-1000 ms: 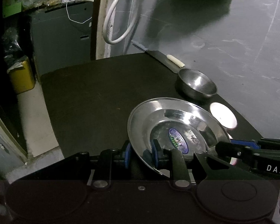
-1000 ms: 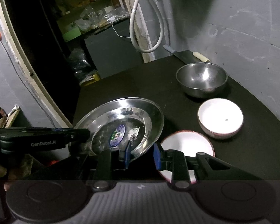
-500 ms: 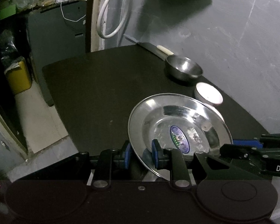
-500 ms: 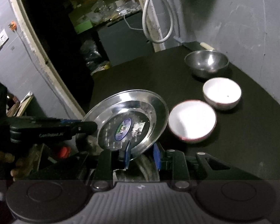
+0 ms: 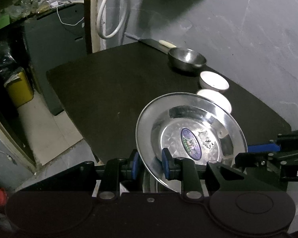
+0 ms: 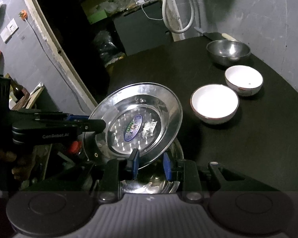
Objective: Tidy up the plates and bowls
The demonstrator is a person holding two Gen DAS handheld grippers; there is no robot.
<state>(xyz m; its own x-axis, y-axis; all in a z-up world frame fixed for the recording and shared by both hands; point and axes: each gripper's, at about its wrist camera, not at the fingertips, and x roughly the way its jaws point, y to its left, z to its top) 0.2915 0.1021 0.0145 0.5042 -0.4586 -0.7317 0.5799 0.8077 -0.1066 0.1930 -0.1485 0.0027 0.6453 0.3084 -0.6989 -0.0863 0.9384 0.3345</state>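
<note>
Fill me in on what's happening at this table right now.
A person is holding one steel plate with two handheld grippers: the left gripper is clamped on one edge of its rim, the right gripper on another. The plate is tilted and lifted above a second steel dish at the near edge of the dark table. Further along the table sit two white bowls and a steel bowl, all untouched.
</note>
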